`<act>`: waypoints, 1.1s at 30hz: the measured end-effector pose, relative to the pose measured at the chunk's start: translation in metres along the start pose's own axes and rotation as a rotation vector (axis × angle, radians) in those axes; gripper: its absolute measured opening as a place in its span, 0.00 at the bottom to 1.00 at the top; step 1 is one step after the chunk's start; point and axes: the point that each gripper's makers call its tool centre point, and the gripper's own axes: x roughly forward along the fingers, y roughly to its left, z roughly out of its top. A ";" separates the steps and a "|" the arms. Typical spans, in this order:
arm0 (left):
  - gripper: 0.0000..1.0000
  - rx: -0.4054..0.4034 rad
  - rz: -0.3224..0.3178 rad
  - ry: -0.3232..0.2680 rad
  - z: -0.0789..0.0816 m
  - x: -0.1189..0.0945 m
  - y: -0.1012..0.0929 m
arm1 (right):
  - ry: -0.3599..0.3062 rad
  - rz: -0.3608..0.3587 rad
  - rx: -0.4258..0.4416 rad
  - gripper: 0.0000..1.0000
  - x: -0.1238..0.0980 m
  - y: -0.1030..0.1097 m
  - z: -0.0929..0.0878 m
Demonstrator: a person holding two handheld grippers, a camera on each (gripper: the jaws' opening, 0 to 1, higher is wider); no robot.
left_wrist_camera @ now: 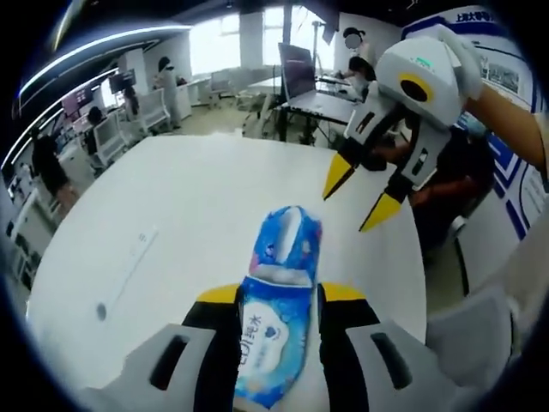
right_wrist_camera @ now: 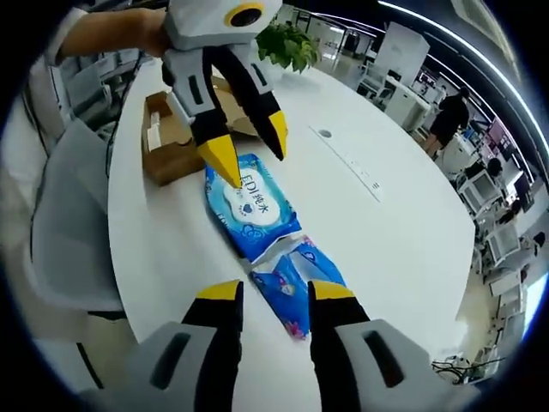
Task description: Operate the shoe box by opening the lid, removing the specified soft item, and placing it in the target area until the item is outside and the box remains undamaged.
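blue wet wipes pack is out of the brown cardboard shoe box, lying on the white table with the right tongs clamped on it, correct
Not quite: the left tongs are clamped on the blue plastic wet wipes pack, as the left gripper view shows. The right tongs stand open at the pack's other end in the right gripper view. The rest holds: the pack lies on the white table, outside the brown cardboard shoe box.

Left tool clamped, right tool — parted

Wipes pack on table; open box behind it, plant beyond.
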 end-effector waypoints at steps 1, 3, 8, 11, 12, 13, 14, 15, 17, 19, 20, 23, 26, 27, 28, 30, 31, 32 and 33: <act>0.36 -0.006 0.009 -0.003 -0.003 -0.005 0.000 | -0.003 0.005 -0.001 0.29 -0.001 0.003 0.003; 0.37 -0.023 0.020 -0.006 -0.008 -0.015 -0.001 | -0.009 0.009 -0.005 0.31 -0.001 0.008 0.009; 0.42 -0.043 0.041 -0.010 -0.022 -0.037 -0.005 | -0.031 0.023 -0.006 0.32 -0.001 0.019 0.024; 0.45 -0.067 0.058 -0.024 -0.028 -0.051 -0.005 | -0.041 0.040 -0.011 0.34 0.000 0.029 0.033; 0.46 -0.072 0.061 -0.030 -0.029 -0.056 -0.006 | -0.042 0.044 -0.017 0.35 0.001 0.031 0.035; 0.47 -0.085 0.070 -0.040 -0.032 -0.062 -0.005 | -0.043 0.047 -0.020 0.35 0.001 0.033 0.038; 0.48 -0.094 0.076 -0.047 -0.034 -0.066 -0.005 | -0.044 0.051 -0.026 0.36 0.002 0.036 0.041; 0.48 -0.102 0.081 -0.054 -0.036 -0.071 -0.005 | -0.046 0.054 -0.029 0.36 0.003 0.037 0.043; 0.49 -0.124 0.100 -0.071 -0.041 -0.081 -0.003 | -0.052 0.062 -0.031 0.37 0.004 0.041 0.049; 0.50 -0.138 0.120 -0.072 -0.050 -0.090 -0.002 | -0.061 0.071 -0.034 0.38 0.005 0.046 0.055; 0.51 -0.149 0.135 -0.066 -0.056 -0.095 0.000 | -0.066 0.076 -0.035 0.39 0.006 0.048 0.059; 0.53 -0.161 0.154 -0.063 -0.067 -0.106 0.001 | -0.068 0.090 -0.043 0.41 0.010 0.053 0.067; 0.55 -0.175 0.178 -0.069 -0.077 -0.119 0.003 | -0.074 0.100 -0.051 0.42 0.012 0.058 0.075; 0.55 -0.180 0.186 -0.069 -0.080 -0.123 0.004 | -0.076 0.104 -0.055 0.42 0.014 0.060 0.078; 0.55 -0.185 0.191 -0.070 -0.082 -0.126 0.005 | -0.077 0.106 -0.058 0.42 0.015 0.061 0.080; 0.55 -0.197 0.207 -0.076 -0.089 -0.136 0.007 | -0.083 0.114 -0.064 0.43 0.017 0.065 0.085; 0.55 -0.203 0.217 -0.077 -0.093 -0.141 0.008 | -0.087 0.122 -0.069 0.43 0.019 0.067 0.089; 0.55 -0.207 0.225 -0.076 -0.096 -0.144 0.010 | -0.089 0.127 -0.072 0.44 0.020 0.069 0.091; 0.55 -0.210 0.238 -0.071 -0.102 -0.150 0.012 | -0.092 0.132 -0.075 0.44 0.021 0.071 0.093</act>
